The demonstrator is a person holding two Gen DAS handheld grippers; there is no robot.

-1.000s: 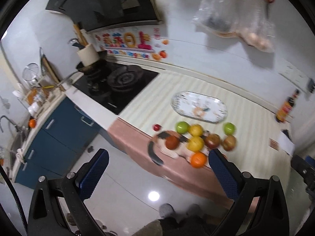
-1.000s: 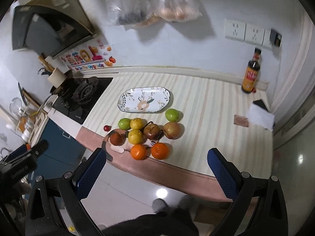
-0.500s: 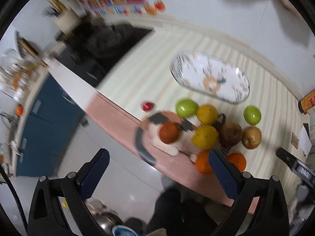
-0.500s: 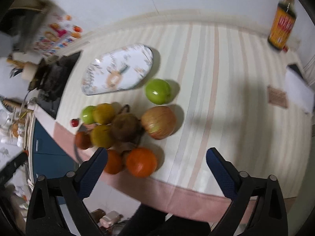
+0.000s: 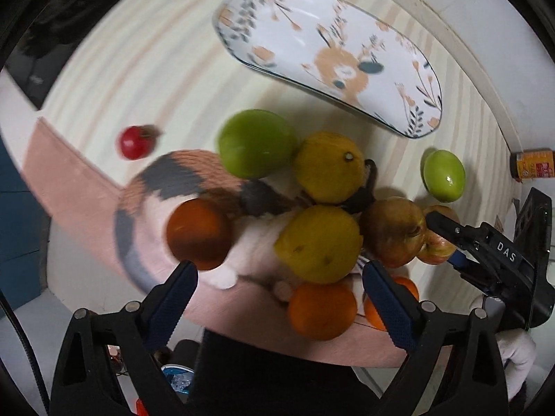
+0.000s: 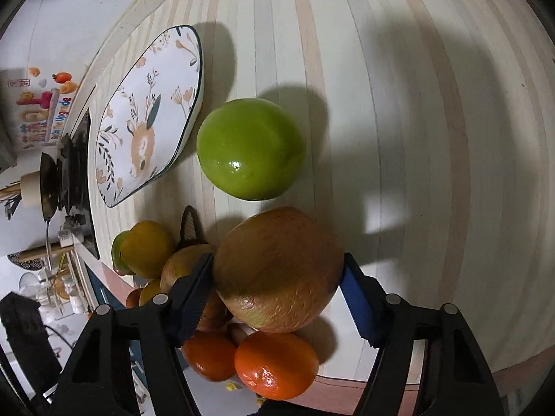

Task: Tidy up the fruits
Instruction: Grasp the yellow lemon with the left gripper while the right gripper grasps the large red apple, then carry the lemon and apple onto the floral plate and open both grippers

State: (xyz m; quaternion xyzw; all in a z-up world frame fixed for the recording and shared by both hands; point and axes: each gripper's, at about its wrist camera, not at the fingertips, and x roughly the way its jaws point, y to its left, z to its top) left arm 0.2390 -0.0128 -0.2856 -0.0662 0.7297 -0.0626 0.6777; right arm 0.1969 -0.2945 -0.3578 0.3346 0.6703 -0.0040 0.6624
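A pile of fruit lies at the counter's front edge on a cat-patterned cloth [image 5: 173, 176]. My right gripper [image 6: 277, 277] is shut on a red-yellow apple [image 6: 277, 270], with a green apple [image 6: 251, 149] just beyond and two oranges [image 6: 275, 367] nearer. It shows in the left wrist view [image 5: 464, 239] at the apple [image 5: 438, 242]. My left gripper [image 5: 277, 277] is open, its fingers above a yellow lemon [image 5: 319, 242]. A brown-orange fruit [image 5: 197, 232], a green apple [image 5: 255, 147], another lemon [image 5: 329, 166] and an orange [image 5: 322, 308] surround it. The floral plate [image 5: 322, 48] lies empty behind.
A small red fruit [image 5: 133, 142] lies apart at the left. A sauce bottle [image 5: 534, 168] stands at the far right by the wall. The black stove [image 6: 73, 166] is left of the plate. The counter's pink front edge [image 5: 69, 187] drops to the floor.
Both grippers have come down close over the fruit pile. My right gripper has closed on the red-yellow apple. My left gripper has stayed open.
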